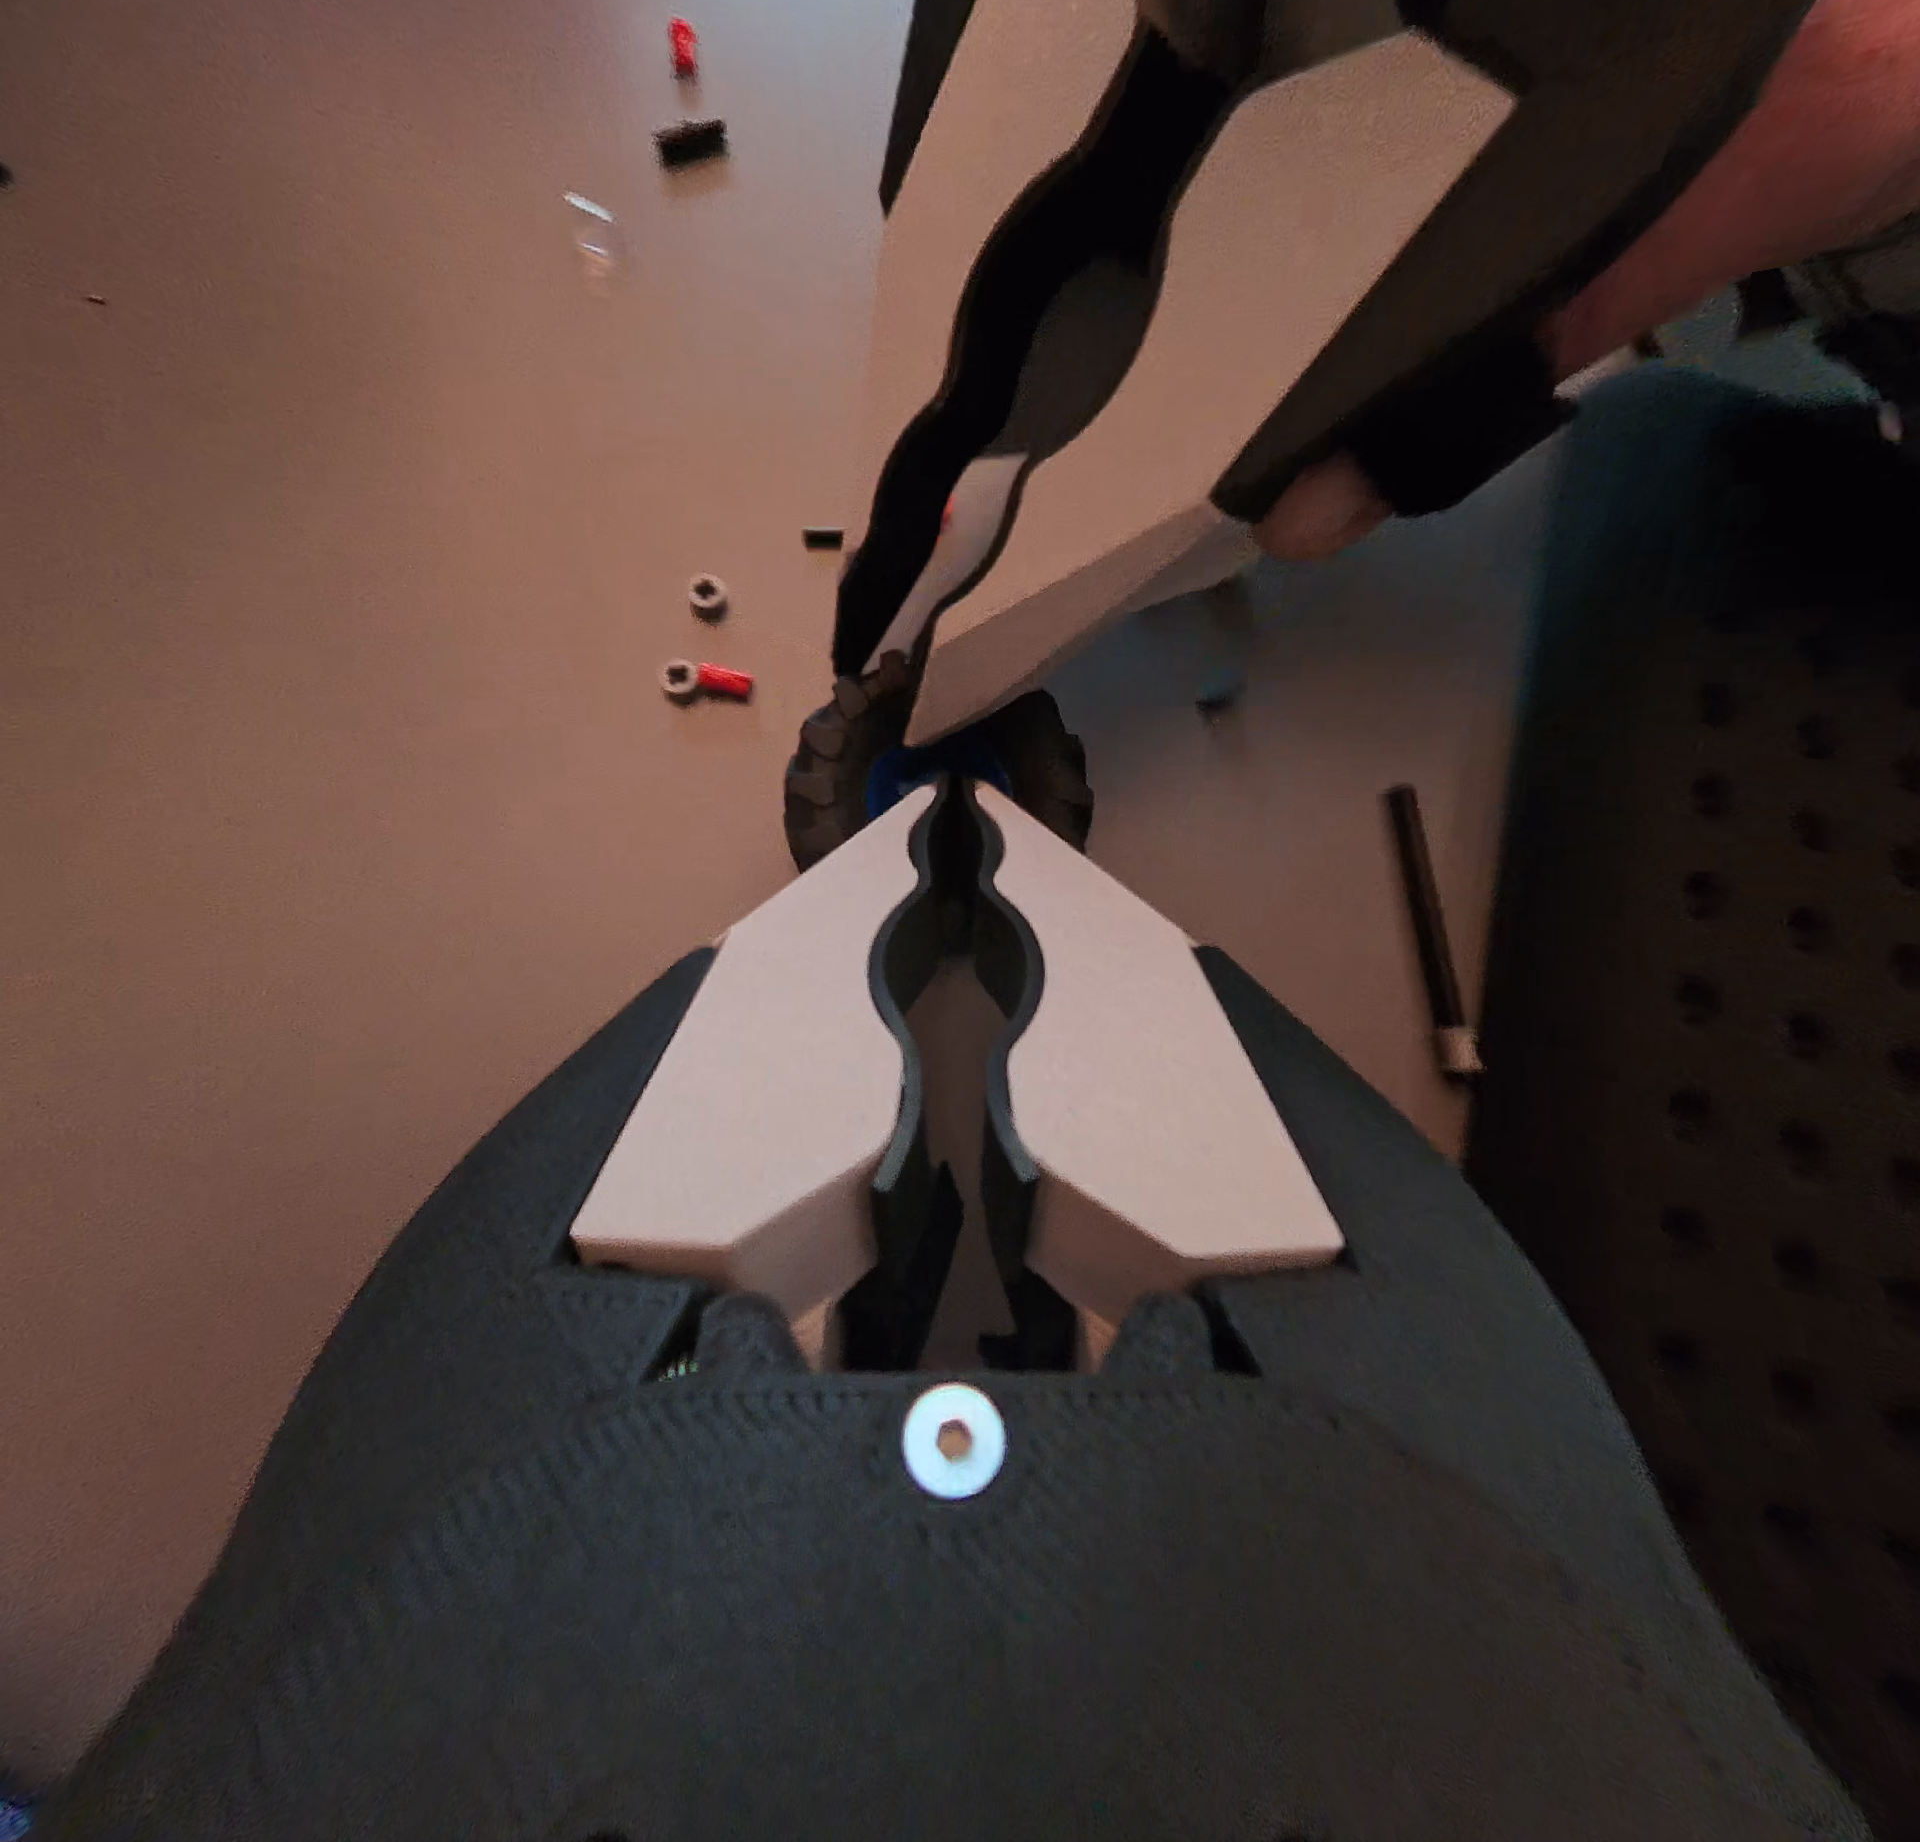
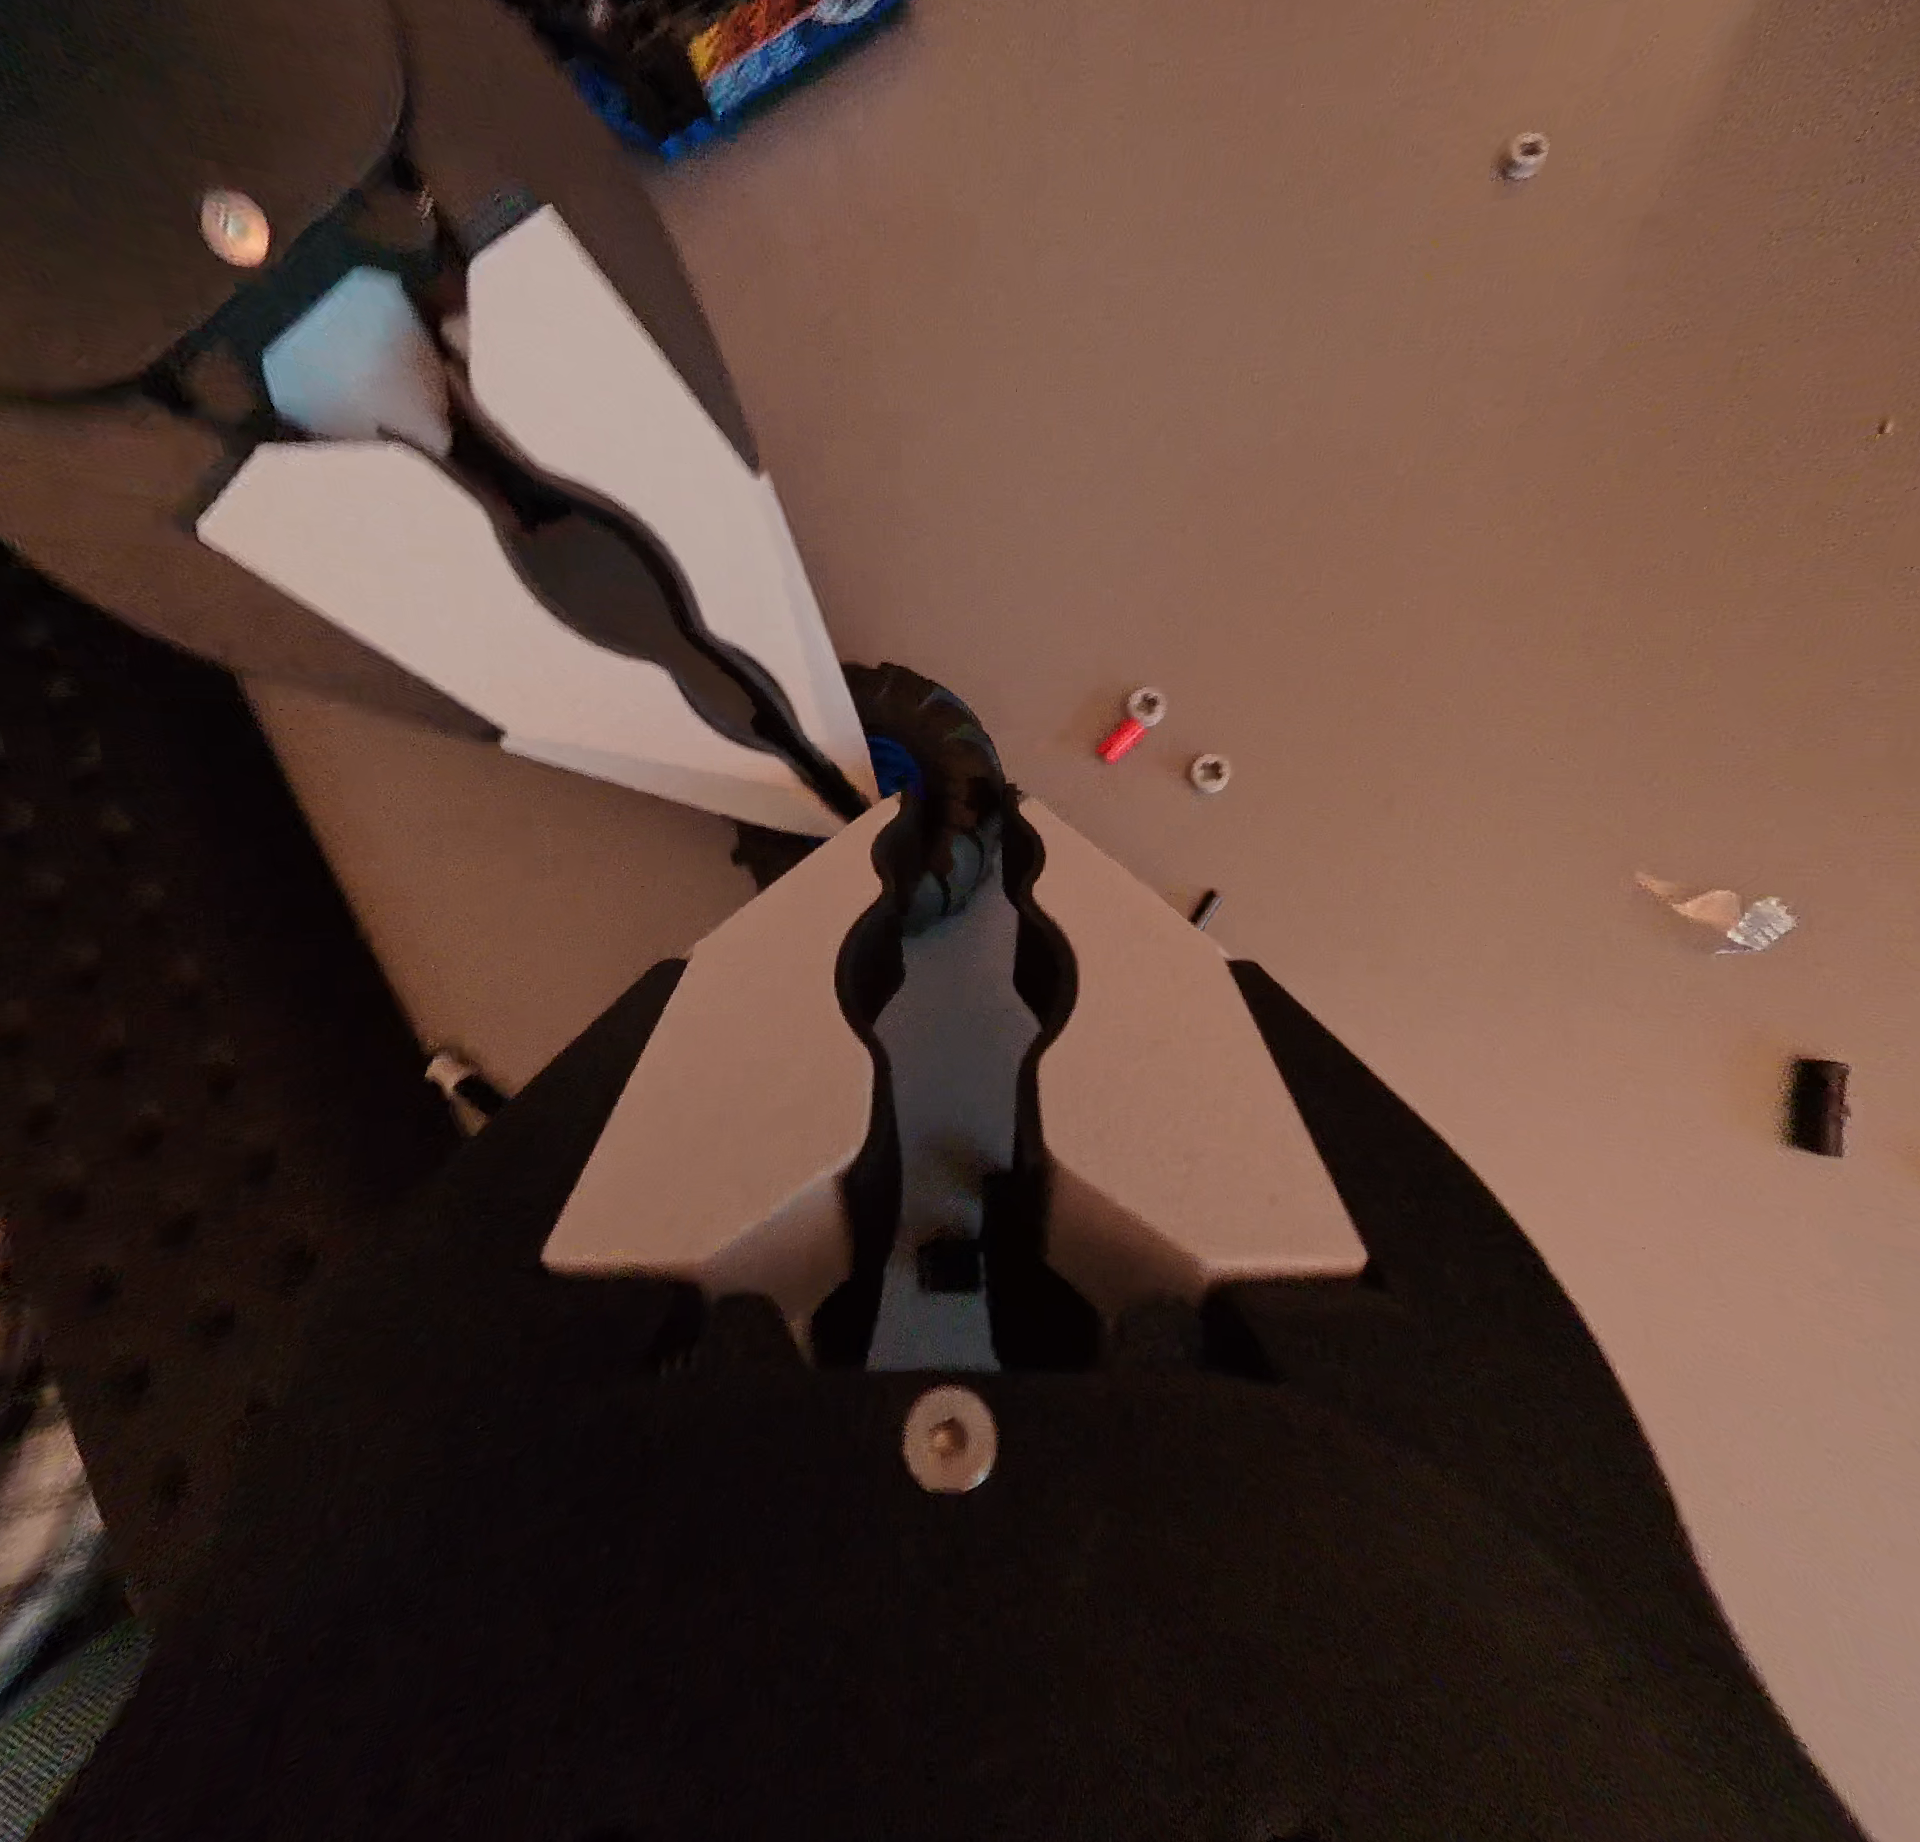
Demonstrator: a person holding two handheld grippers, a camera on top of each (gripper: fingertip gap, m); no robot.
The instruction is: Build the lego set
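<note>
Both claws meet at one small assembly held just above the table (image 1: 364, 857): a black knobbly tyre (image 1: 826, 758) on a blue hub (image 2: 891, 758). The left claw (image 1: 958, 790) is pressed nearly together on the blue hub right at its tips, while the right claw (image 2: 961, 816), narrowly parted, pinches the tyre's tread from above and to the side. The wheel lies straight ahead of each claw, equally near both, so the next push likely runs along the hub's axis; loose grey bushes (image 2: 1210, 772) and a red pin (image 2: 1118, 741) lie nearby.
</note>
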